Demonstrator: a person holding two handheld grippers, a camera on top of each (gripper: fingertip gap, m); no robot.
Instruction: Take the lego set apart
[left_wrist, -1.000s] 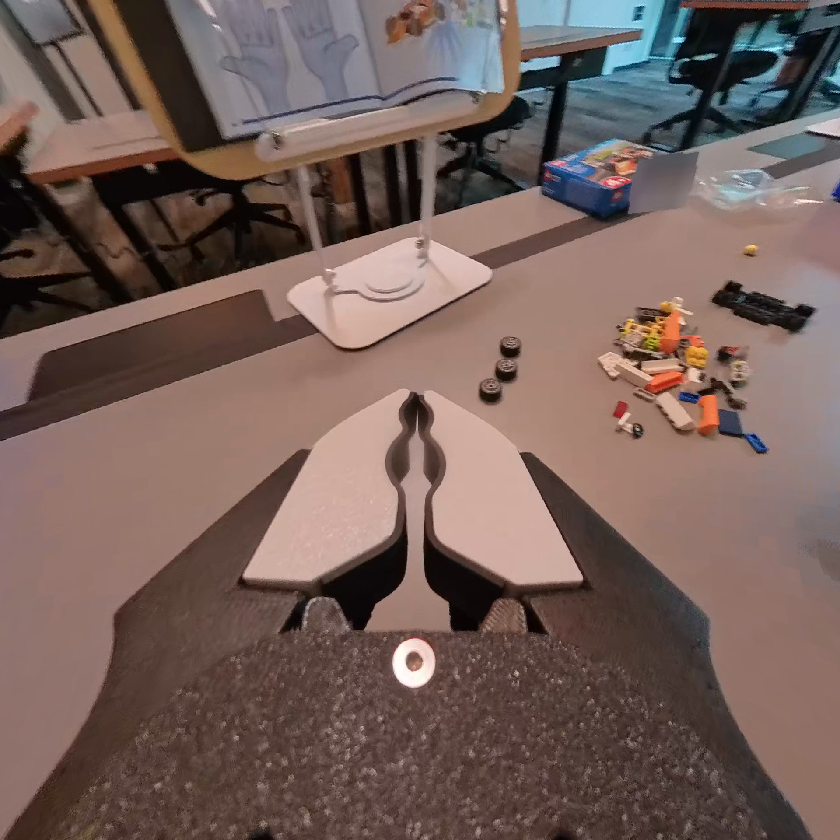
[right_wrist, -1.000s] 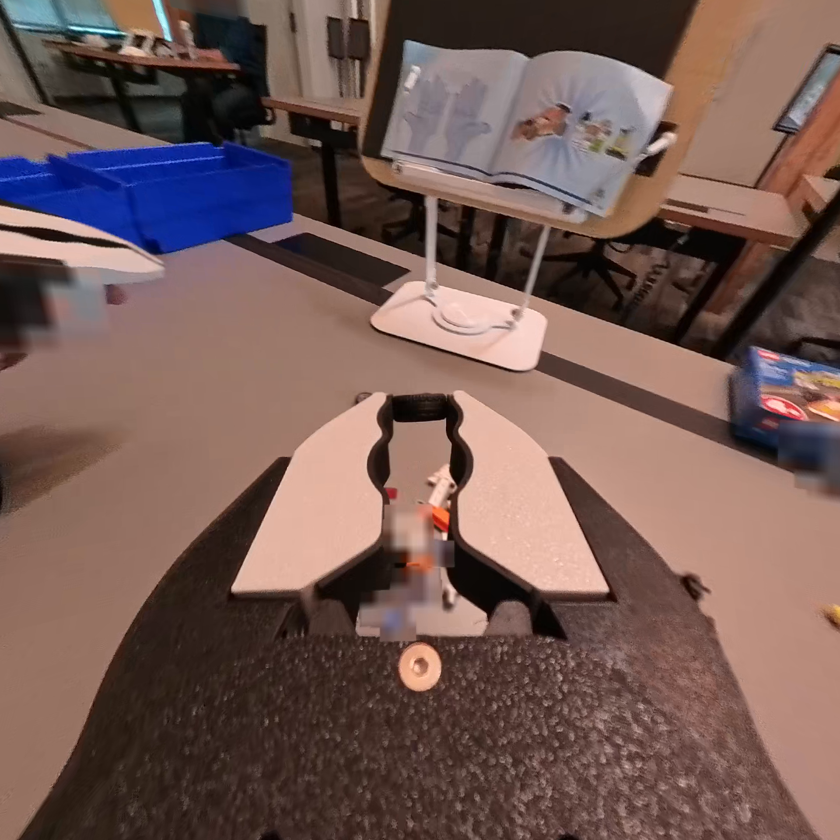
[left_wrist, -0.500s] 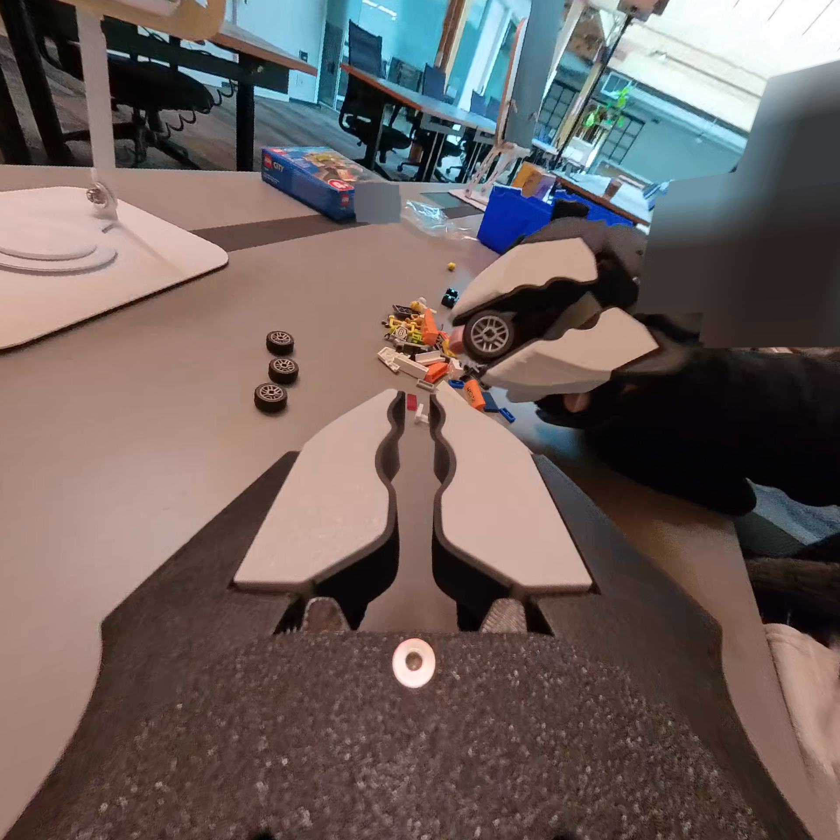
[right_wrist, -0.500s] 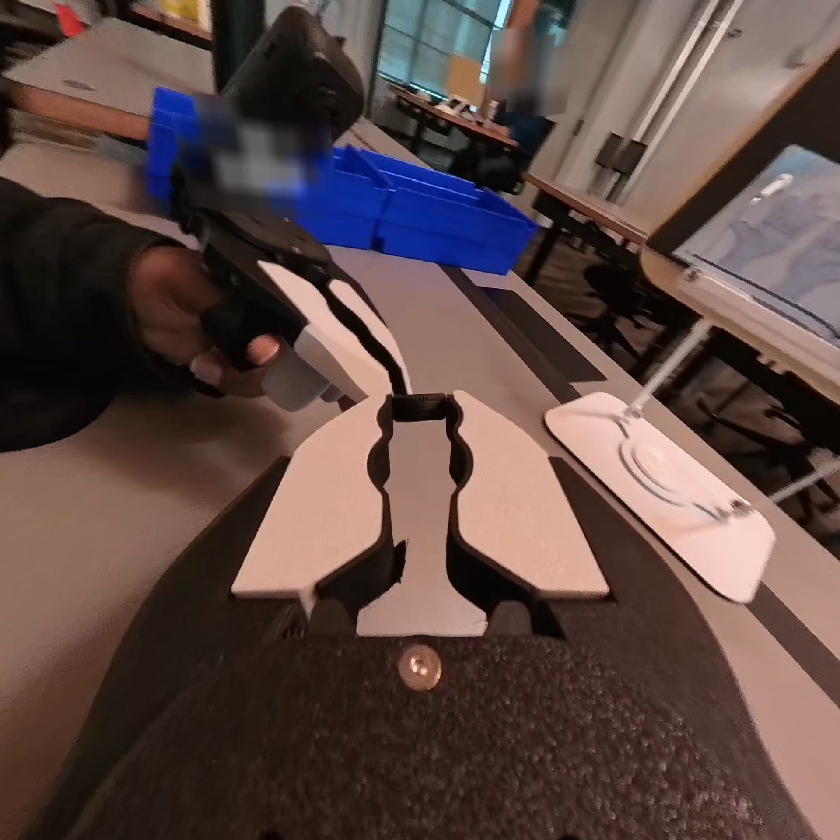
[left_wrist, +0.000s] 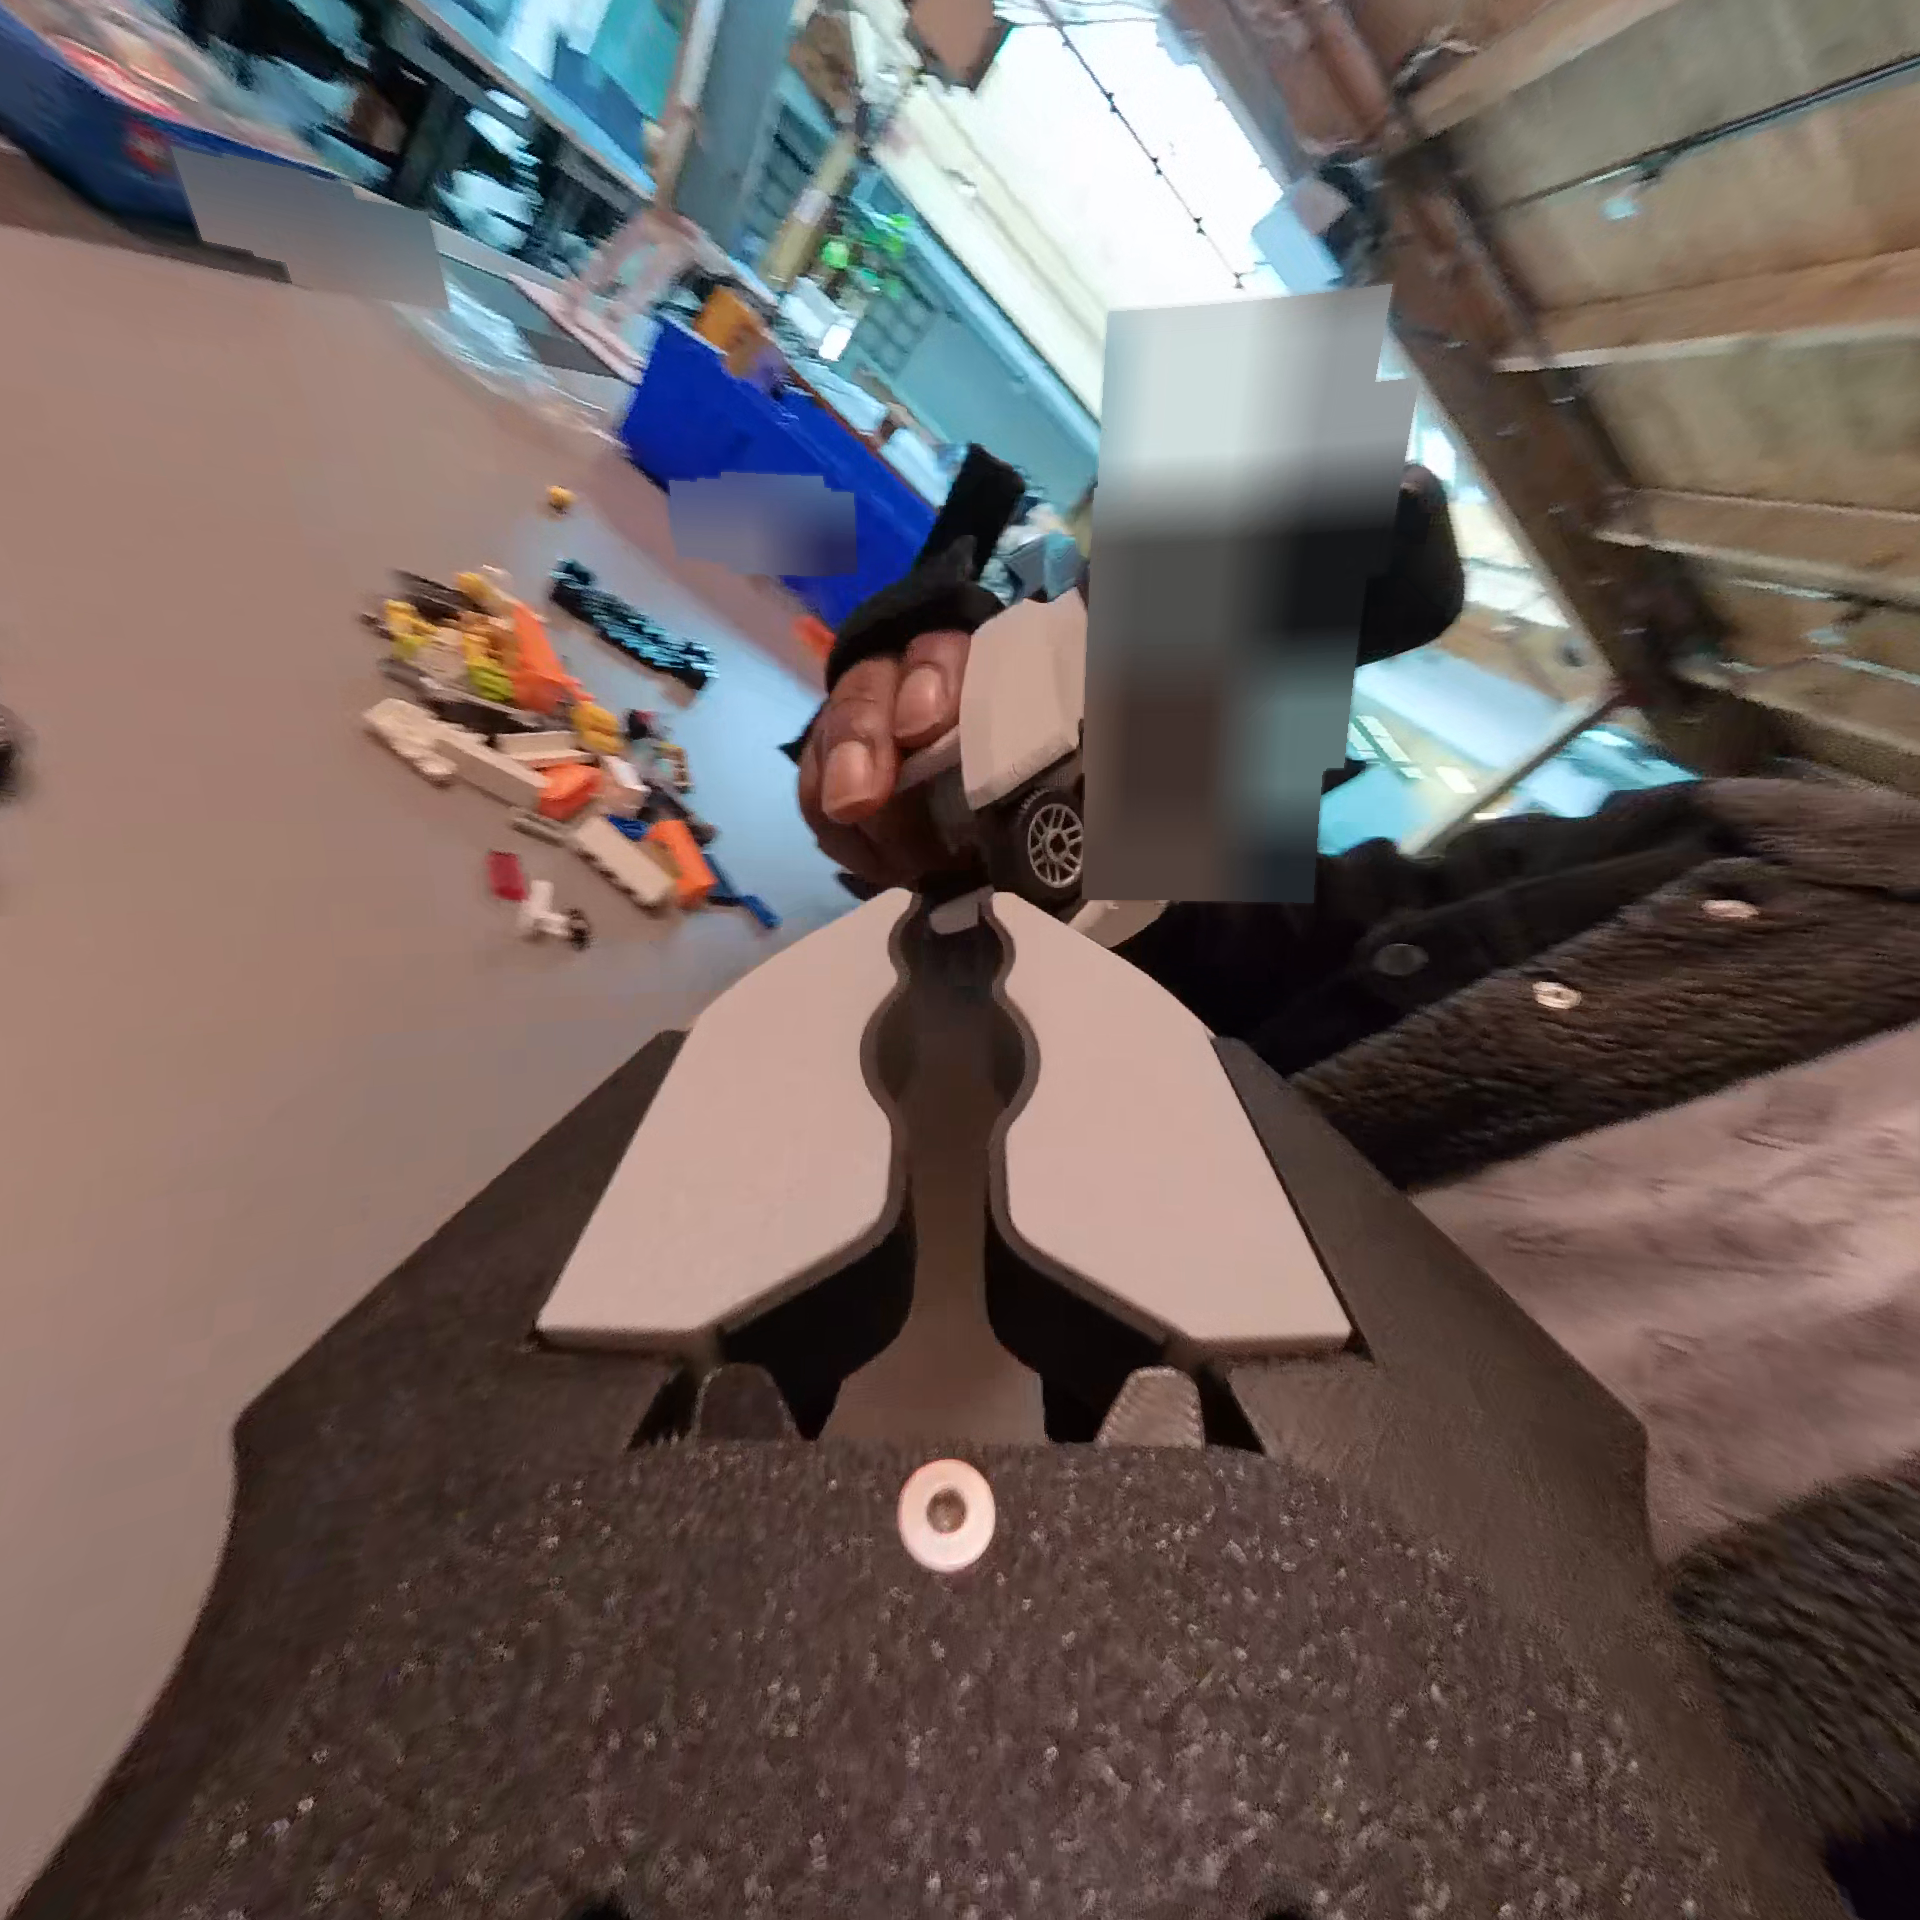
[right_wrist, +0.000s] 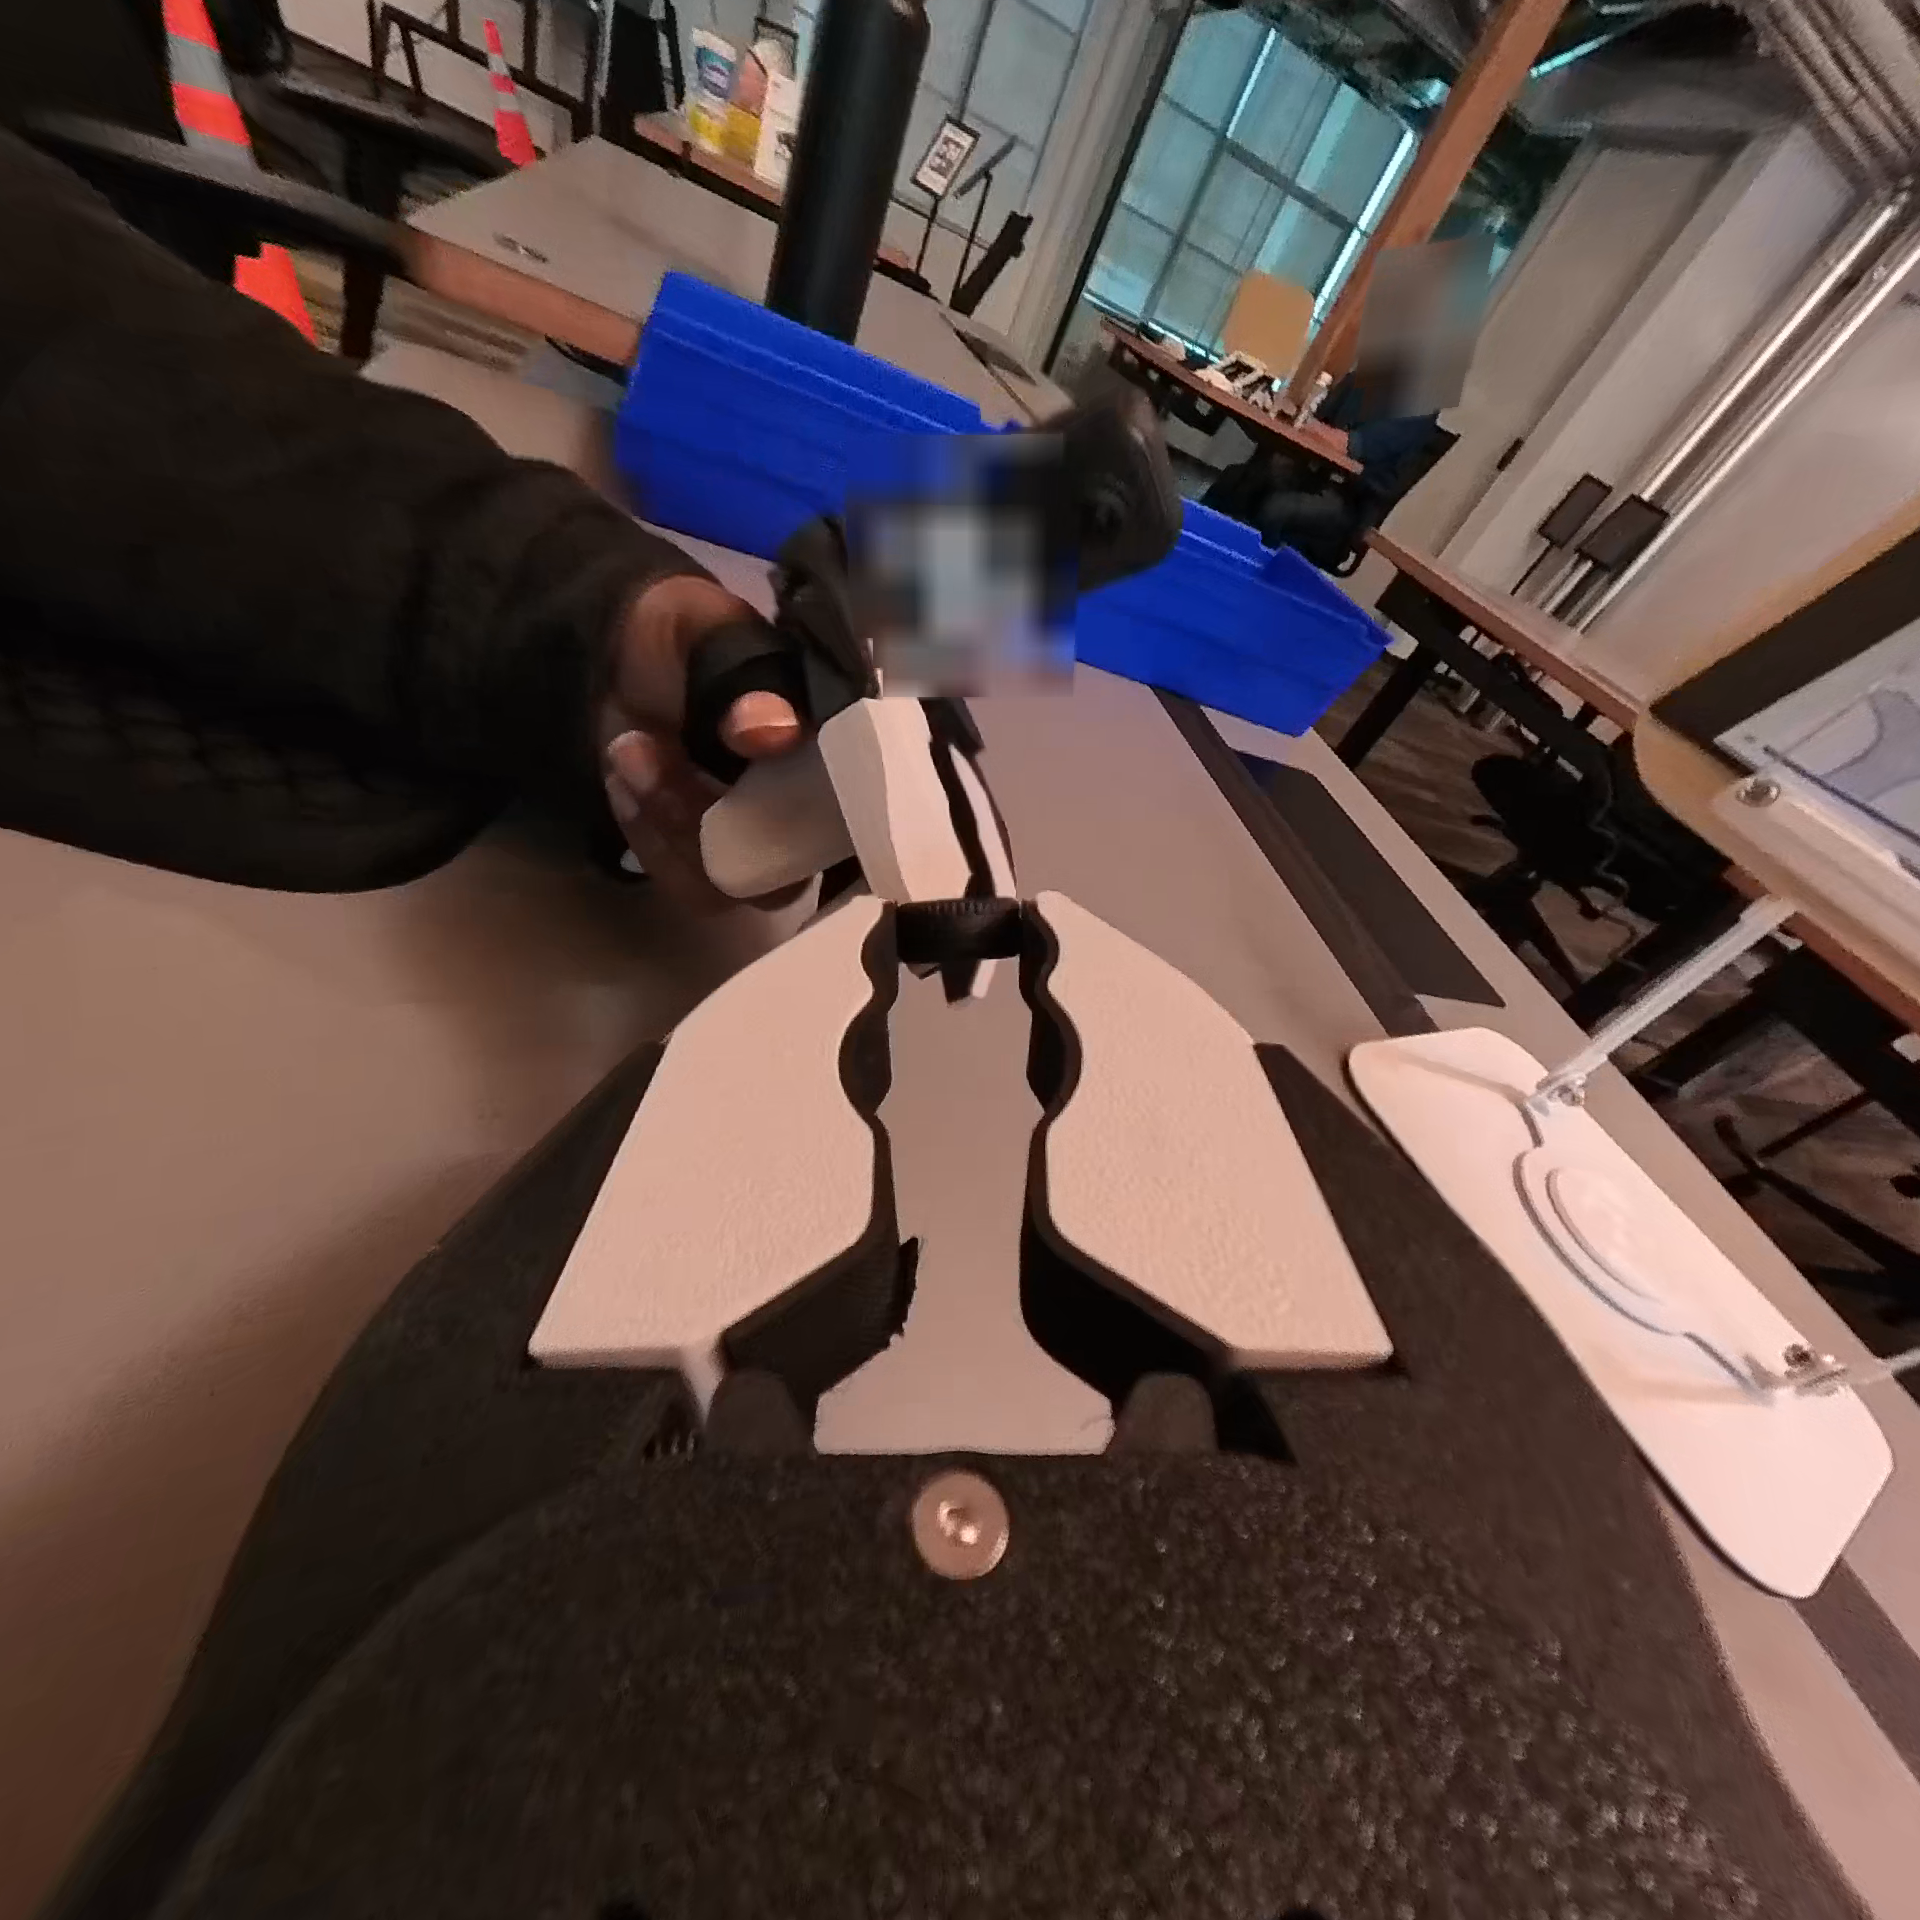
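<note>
1. An open workshop with timber beams and tall windows is surrounding a grey counter (left_wrist: 208, 436), where a heap of loose lego pieces (left_wrist: 540, 727) is lying toward the far edge beside a black chassis plate (left_wrist: 634, 623); blue bins (right_wrist: 831, 416) and a white stand base (right_wrist: 1621, 1278) are sitting along other edges.
2. The right gripper (right_wrist: 961, 920) is holding a black-tyred wheel (right_wrist: 961, 925) clenched between its fingertips, lifted off the counter in front of the person.
3. The left gripper (left_wrist: 951, 914) is meeting it, fingers nearly closed around a small grey stub (left_wrist: 951, 916) that seems to be an axle part on that wheel; whether they are actually gripping it, I cannot tell.
4. Judging by this, the step in hand is separating the wheel from its axle piece.
5. The next move is probably calling for a firm pinch by the left fingers and a straight pull apart, without twisting the small part loose.
</note>
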